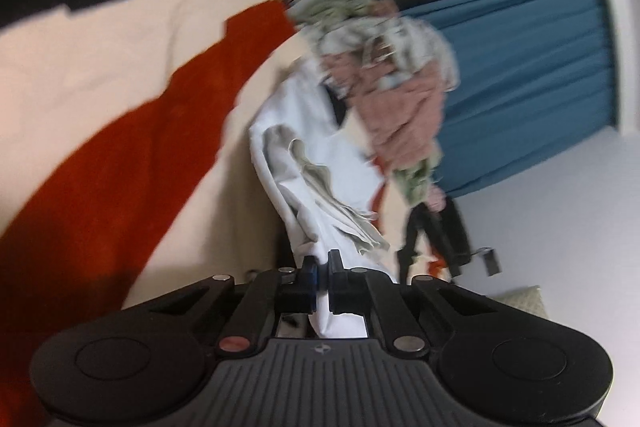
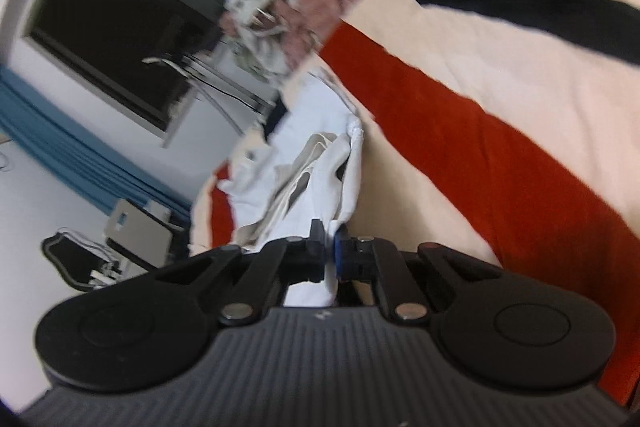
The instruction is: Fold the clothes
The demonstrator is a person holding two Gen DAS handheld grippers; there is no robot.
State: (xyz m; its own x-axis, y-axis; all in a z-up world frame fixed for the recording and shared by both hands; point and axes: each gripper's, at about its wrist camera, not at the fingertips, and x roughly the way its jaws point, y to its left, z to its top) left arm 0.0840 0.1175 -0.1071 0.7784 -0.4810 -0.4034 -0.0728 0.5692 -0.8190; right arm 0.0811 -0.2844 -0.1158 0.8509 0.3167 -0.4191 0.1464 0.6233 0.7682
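Pinching a white garment [image 1: 316,163] in both the left gripper [image 1: 323,269] and the right gripper [image 2: 329,247], jaws clamped on its cloth, probably stretching an edge for a fold. Hanging bunched over the striped bedspread [image 1: 120,75], near the clothes pile [image 1: 396,75] by its edge; leaving open bedspread alongside for spreading.

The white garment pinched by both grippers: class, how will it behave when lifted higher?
The white garment looks floppy: it creases and bunches between the left gripper and right gripper. Probably light, since thin folds hang loosely. It will likely sag between them.
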